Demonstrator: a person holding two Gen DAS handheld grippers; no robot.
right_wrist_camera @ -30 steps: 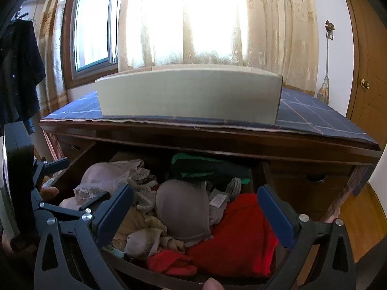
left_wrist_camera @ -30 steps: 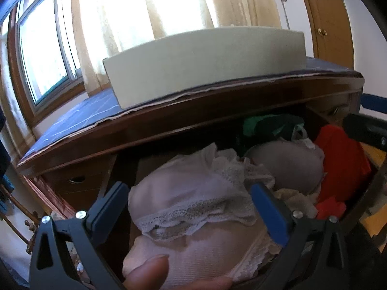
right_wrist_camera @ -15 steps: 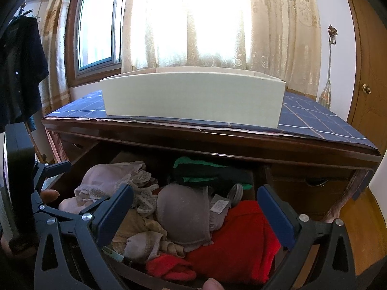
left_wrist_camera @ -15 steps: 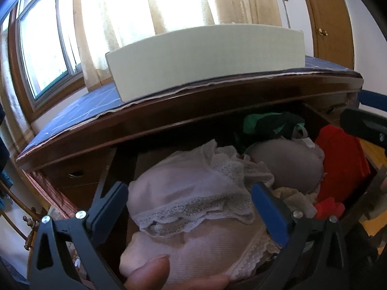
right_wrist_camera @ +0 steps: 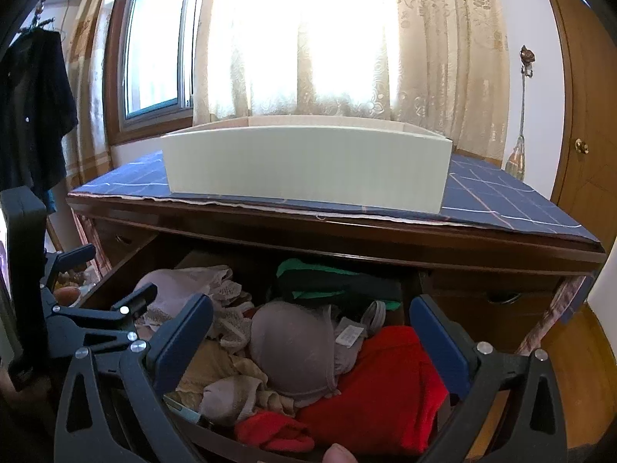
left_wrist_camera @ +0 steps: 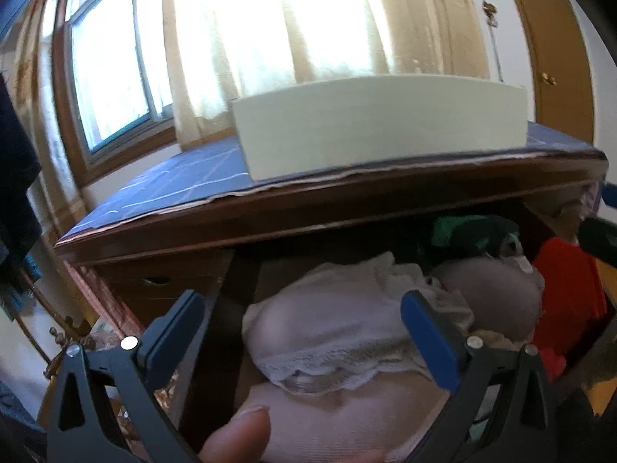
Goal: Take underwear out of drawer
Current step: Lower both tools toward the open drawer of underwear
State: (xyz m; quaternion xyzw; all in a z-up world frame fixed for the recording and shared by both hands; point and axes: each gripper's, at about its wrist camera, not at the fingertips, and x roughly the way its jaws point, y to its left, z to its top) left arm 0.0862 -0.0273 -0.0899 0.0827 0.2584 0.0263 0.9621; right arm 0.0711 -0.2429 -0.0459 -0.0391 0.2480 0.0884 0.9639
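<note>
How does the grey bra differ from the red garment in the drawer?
The grey bra is a rounded, moulded cup that keeps its dome shape; the red garment is a flat, crumpled heap. The bra carries a white label at its edge; no label shows on the red garment. The bra sits nearer the drawer's middle, the red garment at its right end. Both lie loose in the open drawer, touching each other.

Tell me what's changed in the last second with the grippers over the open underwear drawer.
Both cameras have pulled up and back slightly. The left gripper, open, still frames the pale lace garment; the right gripper, open, still frames the grey bra. Nothing was grasped; the clothes and the white box stayed put.
</note>
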